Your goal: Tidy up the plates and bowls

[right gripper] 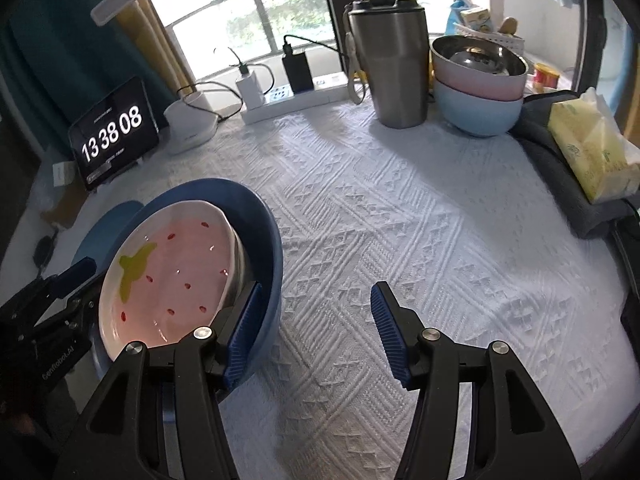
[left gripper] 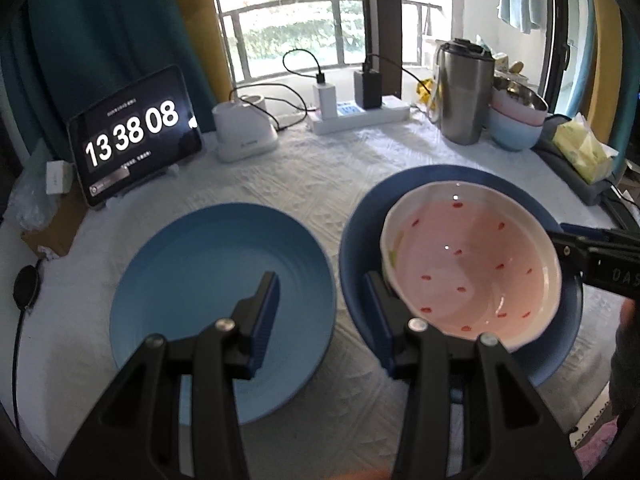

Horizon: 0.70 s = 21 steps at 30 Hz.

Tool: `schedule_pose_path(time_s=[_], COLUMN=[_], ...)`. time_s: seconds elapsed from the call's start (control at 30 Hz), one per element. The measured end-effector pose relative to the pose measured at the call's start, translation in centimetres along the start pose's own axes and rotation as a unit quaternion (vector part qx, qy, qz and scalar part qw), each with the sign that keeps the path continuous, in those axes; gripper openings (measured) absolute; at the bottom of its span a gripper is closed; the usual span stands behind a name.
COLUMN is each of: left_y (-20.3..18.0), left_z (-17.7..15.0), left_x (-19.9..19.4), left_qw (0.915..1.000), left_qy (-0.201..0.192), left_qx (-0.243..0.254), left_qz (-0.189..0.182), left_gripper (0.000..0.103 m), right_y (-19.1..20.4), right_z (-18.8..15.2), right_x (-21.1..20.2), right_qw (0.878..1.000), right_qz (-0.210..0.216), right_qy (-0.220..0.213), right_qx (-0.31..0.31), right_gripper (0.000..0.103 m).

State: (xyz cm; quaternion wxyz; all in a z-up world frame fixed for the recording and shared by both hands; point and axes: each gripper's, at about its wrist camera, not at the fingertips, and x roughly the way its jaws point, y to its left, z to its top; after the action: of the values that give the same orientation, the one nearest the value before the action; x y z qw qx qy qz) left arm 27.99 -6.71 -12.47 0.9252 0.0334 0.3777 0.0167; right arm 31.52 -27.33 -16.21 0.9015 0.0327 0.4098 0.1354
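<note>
To the right of the dark blue bowl (right gripper: pixel 264 240) my tongs found an open stretch of white tablecloth (right gripper: pixel 420 220), bounded at the far edge by the steel tumbler (right gripper: pixel 390 64) and stacked bowls (right gripper: pixel 478 92), and at right by the tissue pack (right gripper: pixel 592 152).

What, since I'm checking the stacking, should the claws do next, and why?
Probably ease both claws away. The pink bowl already sits inside the dark blue bowl, and the left claw and right claw stand open, each with one finger beside its rim, gripping nothing.
</note>
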Motion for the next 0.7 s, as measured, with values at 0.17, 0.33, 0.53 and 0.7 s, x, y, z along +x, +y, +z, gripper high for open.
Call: schedule_pose_path(time_s=[0.17, 0.33, 0.53, 0.7], left_y=[1.3, 0.8, -1.0, -0.5], left_z=[0.2, 0.0, -0.1, 0.0], left_x=[0.5, 0.3, -0.4, -0.5], left_qw=[0.9983, 0.9978, 0.9988, 0.9977], left_qy=[0.012, -0.004, -0.035, -0.04], left_qx=[-0.043, -0.045, -0.008, -0.024], left_qz=[-0.039, -0.048, -0.032, -0.049], left_gripper=[0.044, 0.035, 0.01, 0.01], right_y=[-0.7, -0.5, 1.8, 1.5], right_z=[-0.5, -0.2, -0.6, -0.7], right_x=[0.1, 0.3, -0.1, 0.0], right_qw=[0.999, 0.998, 0.998, 0.998], right_qz=[0.015, 0.038, 0.029, 0.026], right_qy=[-0.017, -0.012, -0.046, -0.052], right_qx=[0.038, 0.043, 0.011, 0.024], right_gripper=[0.059, 0.043, 0.014, 0.012])
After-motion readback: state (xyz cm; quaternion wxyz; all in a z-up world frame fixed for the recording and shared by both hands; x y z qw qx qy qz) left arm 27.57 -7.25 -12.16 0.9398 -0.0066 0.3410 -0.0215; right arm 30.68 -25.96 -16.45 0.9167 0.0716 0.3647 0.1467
